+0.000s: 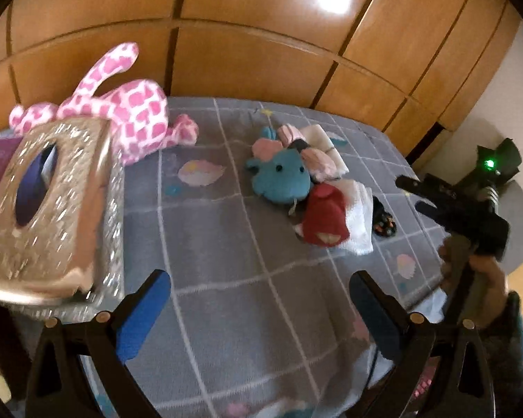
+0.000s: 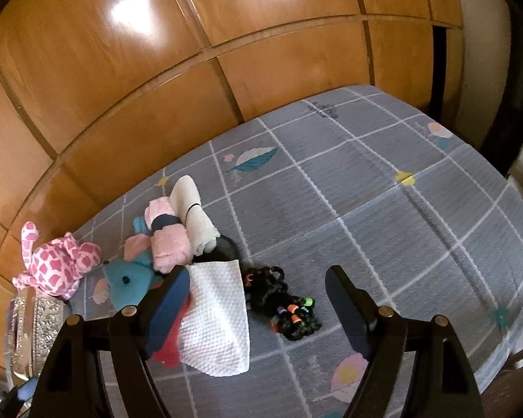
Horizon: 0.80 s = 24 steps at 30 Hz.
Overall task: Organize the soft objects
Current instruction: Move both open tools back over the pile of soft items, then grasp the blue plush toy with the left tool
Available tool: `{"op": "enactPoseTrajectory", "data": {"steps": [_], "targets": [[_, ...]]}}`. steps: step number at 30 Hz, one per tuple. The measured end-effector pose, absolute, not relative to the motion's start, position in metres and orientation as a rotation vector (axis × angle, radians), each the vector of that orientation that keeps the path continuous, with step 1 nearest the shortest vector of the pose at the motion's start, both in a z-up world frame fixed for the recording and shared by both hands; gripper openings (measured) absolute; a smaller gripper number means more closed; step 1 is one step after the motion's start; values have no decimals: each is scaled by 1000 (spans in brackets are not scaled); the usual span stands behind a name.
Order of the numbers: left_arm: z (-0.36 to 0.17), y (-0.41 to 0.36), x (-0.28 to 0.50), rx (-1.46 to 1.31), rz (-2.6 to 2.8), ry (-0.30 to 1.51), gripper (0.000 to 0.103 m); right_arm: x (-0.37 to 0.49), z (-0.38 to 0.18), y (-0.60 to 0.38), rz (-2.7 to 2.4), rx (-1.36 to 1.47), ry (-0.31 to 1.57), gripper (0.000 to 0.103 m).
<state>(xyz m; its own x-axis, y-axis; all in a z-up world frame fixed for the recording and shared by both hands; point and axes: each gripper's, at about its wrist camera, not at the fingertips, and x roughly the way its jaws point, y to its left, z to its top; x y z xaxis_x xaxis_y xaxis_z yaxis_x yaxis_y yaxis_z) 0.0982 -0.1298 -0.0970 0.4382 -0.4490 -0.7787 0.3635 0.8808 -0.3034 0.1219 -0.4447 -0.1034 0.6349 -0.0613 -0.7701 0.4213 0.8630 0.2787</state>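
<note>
Blue plush toy (image 1: 281, 177) lies face-up, possibly atop pink cloths (image 1: 317, 160).

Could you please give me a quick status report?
Left gripper and right gripper open, empty. Teal plush toy, white towel piled on grey bedspread. Silver tissue box beside left gripper.

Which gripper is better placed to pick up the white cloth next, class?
The right gripper: it is open with the white cloth right at its fingers. The left gripper is open too, but farther from the pile.
</note>
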Motion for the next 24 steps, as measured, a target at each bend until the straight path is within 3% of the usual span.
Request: {"op": "enactPoseTrajectory", "data": {"steps": [5, 16, 24], "targets": [[-100, -157, 119, -46, -508, 944, 103, 122, -102, -445, -269, 481, 834, 81], [-126, -208, 185, 73, -466, 1043, 103, 121, -101, -447, -226, 532, 838, 81], [-131, -242, 221, 133, -441, 1019, 101, 121, -99, -446, -203, 538, 831, 81]]}}
